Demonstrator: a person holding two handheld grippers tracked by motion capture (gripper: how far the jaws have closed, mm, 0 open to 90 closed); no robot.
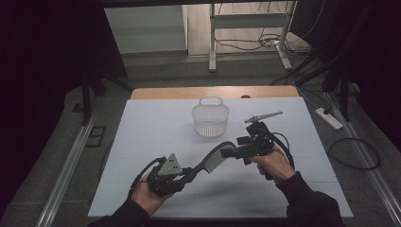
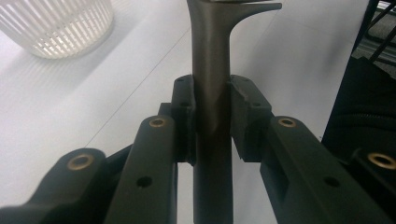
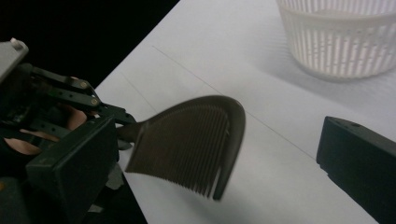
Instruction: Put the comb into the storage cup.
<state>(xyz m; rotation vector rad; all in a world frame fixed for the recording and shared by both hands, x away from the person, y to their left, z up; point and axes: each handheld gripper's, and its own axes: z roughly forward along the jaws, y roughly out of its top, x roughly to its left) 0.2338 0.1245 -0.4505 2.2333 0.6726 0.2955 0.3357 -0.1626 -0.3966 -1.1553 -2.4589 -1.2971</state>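
left fingers (image 2: 211, 119): closed on the handle of a dark comb (image 3: 191, 144), pads pressing both sides of the narrow shaft; the hold looks firm in the left gripper view.
right fingers (image 3: 224, 154): spread wide, one on each side of the comb's toothed head, neither pad touching it in the right gripper view.
comb position: held up off the desk (image 1: 156, 127), bridging the two grippers, teeth pointing down, head toward the right gripper (image 1: 235, 152).
risk, handover: if the right fingers close on the teeth rather than the solid spine, the thin teeth can flex and the head can slip or twist out.
risk, release timing: if the left gripper (image 1: 187, 177) opens before the right has a full hold, the comb likely drops to the desk.
risk, leverage: the left hold sits far down the handle, so a nudge at the head can pivot the comb between the pads.
basket (image 1: 210, 118): white, slatted, upright on the desk beyond both grippers, well apart from the comb; a long carry on a weak hold risks a miss at its rim.
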